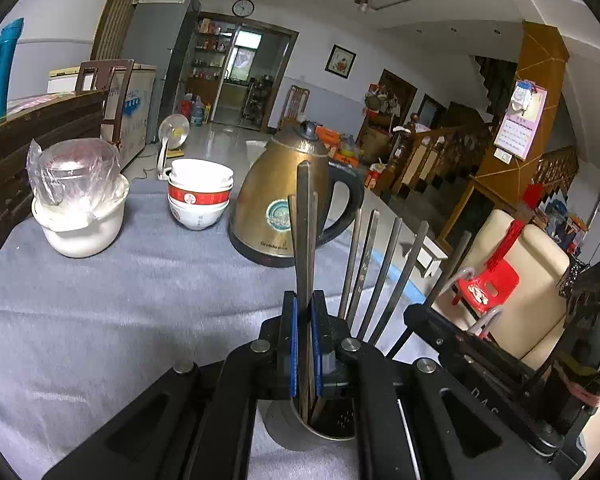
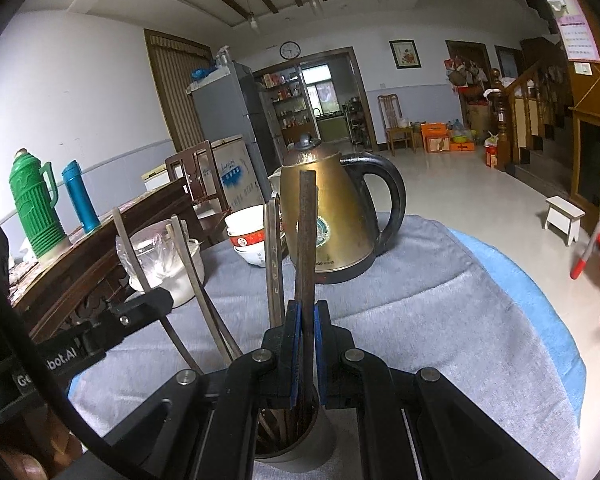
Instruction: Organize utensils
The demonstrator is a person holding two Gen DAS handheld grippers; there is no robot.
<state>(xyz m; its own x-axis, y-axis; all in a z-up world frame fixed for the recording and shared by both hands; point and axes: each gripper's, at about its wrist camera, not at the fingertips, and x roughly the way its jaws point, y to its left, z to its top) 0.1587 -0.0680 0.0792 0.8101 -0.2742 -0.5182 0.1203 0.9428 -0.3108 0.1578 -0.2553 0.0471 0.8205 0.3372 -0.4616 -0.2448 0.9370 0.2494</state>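
Jaws amid chopsticks, before kettle

1 kettle, 1 holder, 2 flasks, 1 jar

Free room: broad bare stretch of the grey cloth-covered table at the near left in the left wrist view; open cloth right of the holder as far as the table edge in the right wrist view.

Obstacles, far side: white pot under a plastic bag, stacked bowls, brass electric kettle, ranged in a row with narrow gaps between.

Obstacles, near: metal utensil holder directly below both pairs of jaws; loose chopsticks fanning out of it, crowding the space between the two grippers.
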